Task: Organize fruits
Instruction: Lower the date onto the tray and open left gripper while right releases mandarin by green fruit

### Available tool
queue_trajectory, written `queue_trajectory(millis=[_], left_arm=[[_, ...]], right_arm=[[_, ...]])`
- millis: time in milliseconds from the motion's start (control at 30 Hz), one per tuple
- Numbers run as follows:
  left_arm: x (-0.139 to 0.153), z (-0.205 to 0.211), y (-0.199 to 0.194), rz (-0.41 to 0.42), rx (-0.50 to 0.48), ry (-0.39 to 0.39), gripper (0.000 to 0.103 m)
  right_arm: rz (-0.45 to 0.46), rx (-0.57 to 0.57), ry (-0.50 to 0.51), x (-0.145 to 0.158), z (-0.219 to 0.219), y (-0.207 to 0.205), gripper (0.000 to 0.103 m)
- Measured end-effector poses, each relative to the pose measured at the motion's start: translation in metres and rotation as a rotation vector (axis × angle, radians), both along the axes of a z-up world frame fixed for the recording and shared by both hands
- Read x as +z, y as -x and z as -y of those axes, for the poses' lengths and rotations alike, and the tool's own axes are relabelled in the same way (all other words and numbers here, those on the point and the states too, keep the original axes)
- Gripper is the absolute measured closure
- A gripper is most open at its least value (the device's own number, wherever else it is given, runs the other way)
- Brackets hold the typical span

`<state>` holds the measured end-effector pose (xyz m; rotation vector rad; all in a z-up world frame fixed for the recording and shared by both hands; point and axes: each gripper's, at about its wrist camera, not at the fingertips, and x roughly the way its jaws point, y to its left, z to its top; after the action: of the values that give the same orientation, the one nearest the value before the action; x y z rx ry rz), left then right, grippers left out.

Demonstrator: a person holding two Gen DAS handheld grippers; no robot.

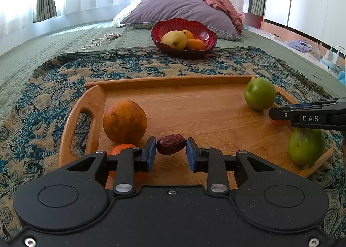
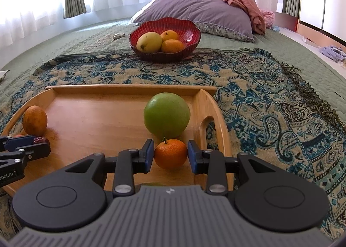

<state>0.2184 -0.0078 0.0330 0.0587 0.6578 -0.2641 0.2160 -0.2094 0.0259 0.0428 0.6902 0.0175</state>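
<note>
Item one: dried date [image 1: 171,144], dark brown, wrinkled; clamped between the blue pads of the left gripper [image 1: 171,152], one pad at each end; it sits at or just above the floor of the wooden tray [image 1: 173,104], and whether it is lifted cannot be told. Handling, by judgement: very light, leathery and a little yielding, perhaps tacky; the end-to-end grip suits it, and a gentle squeeze should do.

Item two: small mandarin [image 2: 170,153], orange, short stem on top; clamped between the pads of the right gripper [image 2: 170,154], held at its widest girth. Handling, by judgement: light, loose soft peel, bruises under hard pressure; the equator is the right place to hold, stem clear.

Adjacent stock: green apple [image 2: 167,115] just beyond the right tongs, touching or nearly touching the mandarin; large orange [image 1: 124,124] just left of the left tongs; a smaller orange fruit [image 1: 121,149] partly hidden under the left finger; a green pear [image 1: 306,146] below the right tongs as the left camera sees them.

Destination, presumed: red bowl [image 2: 192,32], well ahead of both tongs, off the tray on the patterned throw [image 2: 270,99]; it already holds a yellow mango [image 2: 149,41] and two orange fruits.
</note>
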Motion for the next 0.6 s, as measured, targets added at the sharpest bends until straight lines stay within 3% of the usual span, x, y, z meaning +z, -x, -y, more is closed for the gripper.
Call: queue_trajectory(millis=[600], left_arm=[[-0.006, 0.013, 0.000, 0.002, -0.022, -0.003, 0.074]], right_arm=[[-0.005, 0.007, 0.011, -0.004, -0.001, 0.001, 0.055]])
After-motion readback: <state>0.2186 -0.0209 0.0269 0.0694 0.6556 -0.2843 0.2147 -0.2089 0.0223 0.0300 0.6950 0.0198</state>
